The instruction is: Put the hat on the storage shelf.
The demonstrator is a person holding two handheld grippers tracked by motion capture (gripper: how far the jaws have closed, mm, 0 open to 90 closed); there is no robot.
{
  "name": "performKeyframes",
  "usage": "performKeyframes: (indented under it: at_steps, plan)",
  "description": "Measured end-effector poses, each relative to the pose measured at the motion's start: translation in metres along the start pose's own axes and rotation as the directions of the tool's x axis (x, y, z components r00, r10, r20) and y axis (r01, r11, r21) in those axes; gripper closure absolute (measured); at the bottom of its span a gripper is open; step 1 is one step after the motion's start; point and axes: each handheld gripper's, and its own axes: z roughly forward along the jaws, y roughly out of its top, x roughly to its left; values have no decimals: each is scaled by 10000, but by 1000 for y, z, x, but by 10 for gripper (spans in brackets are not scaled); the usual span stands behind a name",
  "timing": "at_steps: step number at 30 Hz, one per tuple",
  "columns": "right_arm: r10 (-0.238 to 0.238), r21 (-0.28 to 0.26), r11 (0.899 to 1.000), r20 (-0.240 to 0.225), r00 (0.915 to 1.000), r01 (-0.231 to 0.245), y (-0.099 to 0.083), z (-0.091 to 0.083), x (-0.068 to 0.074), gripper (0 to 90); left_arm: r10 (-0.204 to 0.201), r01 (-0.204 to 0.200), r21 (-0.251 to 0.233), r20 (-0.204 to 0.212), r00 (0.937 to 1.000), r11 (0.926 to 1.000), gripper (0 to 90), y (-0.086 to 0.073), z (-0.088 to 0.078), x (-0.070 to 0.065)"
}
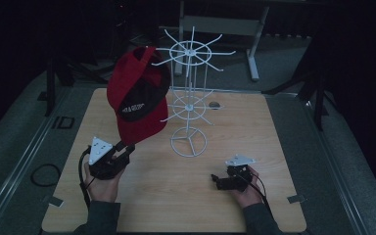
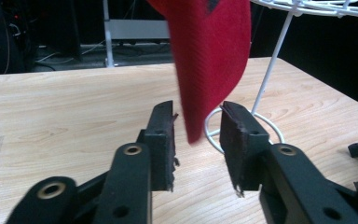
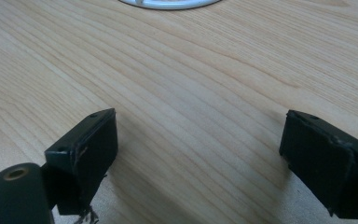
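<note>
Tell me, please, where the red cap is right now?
In the high view the red cap hangs from an arm on the left side of the white wire rack, its brim tip between the open jaws of the left claw, untouched.

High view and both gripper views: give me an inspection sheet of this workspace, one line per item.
Surface: light wooden table, bare between the hands.
Job's things: red cap hangs on an arm of the white wire rack; its brim tip dangles between the jaws of the left gripper, with a gap to each pad.
Clutter: small dark object behind the rack, too small to identify.
Grippers: left gripper open around the brim; right gripper open, low over bare wood, nothing between its jaws.
Cables: one trails from each gripper; a black loop lies off the table's left edge.
Surroundings: dark room, grey metal frame behind the table.
</note>
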Motion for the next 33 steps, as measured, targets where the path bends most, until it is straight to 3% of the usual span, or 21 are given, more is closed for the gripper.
performKeyframes:
  at_steps: [9,10,13,14,16,22,28,33]
  plan:
    - [5,-3,10000,1,10000,-5,0,0,0,112,128,-129,-136,-119,9998,9998,558,-2,1,3]
    - [3,-3,10000,1,10000,-3,0,0,0,112,376,-382,-203,-284,9989,9991,544,-1,1,3]
    - [-1,1,10000,3,10000,1,0,0,0,112,605,-617,-300,-395,9974,9976,511,-1,0,4]
    - [3,1,10000,3,10000,-3,0,0,0,112,880,-908,-441,-610,9942,9949,499,-1,1,6]
    - [4,0,10000,3,10000,-4,0,0,0,112,893,-926,-498,-664,9938,9945,485,-1,0,7]
    - [3,1,10000,4,10000,-3,0,0,0,112,627,-674,-438,-1005,9930,9968,446,-2,1,14]
    - [-18,6,10000,2,10000,18,0,0,0,112,109,-147,-374,-990,9950,9992,439,-5,1,21]
    - [-15,7,10000,2,10000,15,0,0,0,112,-2,-35,-359,-1026,9947,9993,437,-6,0,25]
